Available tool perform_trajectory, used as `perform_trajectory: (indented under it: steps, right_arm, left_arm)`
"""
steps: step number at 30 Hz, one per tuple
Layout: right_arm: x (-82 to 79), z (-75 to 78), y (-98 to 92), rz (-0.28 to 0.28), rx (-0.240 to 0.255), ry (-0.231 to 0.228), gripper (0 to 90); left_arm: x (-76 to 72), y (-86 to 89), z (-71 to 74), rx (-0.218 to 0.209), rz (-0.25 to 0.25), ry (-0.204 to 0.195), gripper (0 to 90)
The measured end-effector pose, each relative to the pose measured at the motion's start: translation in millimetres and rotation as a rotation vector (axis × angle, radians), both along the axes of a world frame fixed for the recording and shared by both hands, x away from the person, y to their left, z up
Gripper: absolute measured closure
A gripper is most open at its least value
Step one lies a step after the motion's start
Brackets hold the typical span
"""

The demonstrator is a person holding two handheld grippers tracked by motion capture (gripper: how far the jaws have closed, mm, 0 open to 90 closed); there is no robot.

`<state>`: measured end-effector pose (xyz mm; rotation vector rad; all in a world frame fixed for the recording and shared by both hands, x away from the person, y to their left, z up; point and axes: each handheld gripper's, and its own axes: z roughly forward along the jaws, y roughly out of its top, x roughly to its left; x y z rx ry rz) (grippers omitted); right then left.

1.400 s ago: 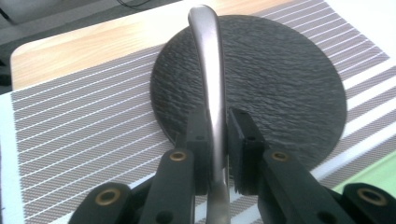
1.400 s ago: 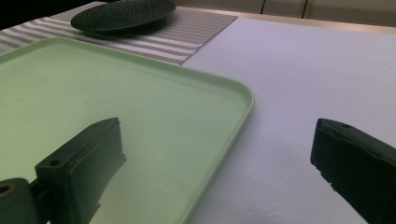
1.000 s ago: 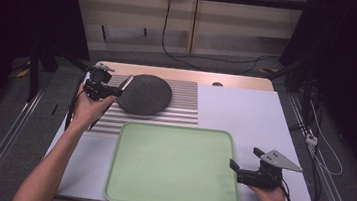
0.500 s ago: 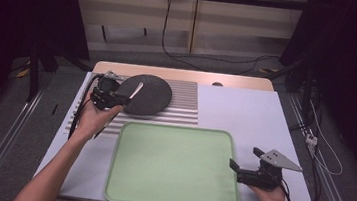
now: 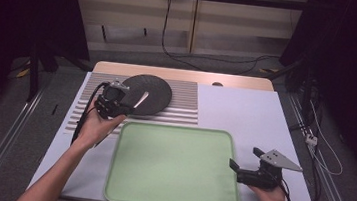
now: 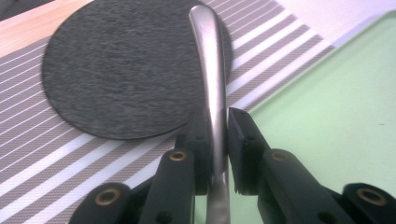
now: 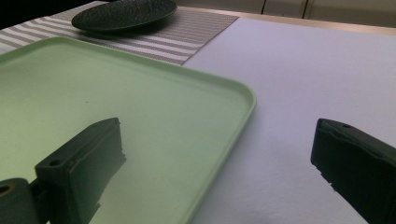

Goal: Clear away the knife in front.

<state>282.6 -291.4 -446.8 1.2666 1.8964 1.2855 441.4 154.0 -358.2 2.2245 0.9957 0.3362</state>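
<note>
My left gripper [image 5: 125,103] [image 6: 215,140] is shut on a silver metal utensil [image 5: 141,99] [image 6: 212,79], gripped by its shaft with the rounded handle end pointing away. It hovers at the near edge of a dark round plate [image 5: 149,93] [image 6: 130,70], close to the far left corner of a pale green tray [image 5: 174,165] [image 6: 336,107] [image 7: 140,93]. The utensil's other end is hidden below the jaws. My right gripper [image 5: 242,170] [image 7: 217,144] is open and holds nothing, low beside the tray's right edge. The plate [image 7: 123,14] also shows far off in the right gripper view.
A grey-and-white striped mat [image 5: 181,106] [image 6: 56,154] lies under the plate at the far left. The white tabletop [image 5: 245,112] [image 7: 303,70] stretches to the right of the mat and tray. A black cable [image 5: 84,113] trails from the left gripper.
My left gripper has carried the utensil rightward and nearer, from the mat's left side to the plate's near edge by the tray corner. The right gripper has stayed put.
</note>
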Motion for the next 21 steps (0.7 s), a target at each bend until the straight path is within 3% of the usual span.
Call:
perform_trajectory:
  steps: [21]
  right_arm:
    - [-0.5,0.1,0.5,0.007,0.002,0.003,2.3]
  left_arm:
    - [-30.8,-32.1,-8.7,0.051,-0.099,0.029,80.0]
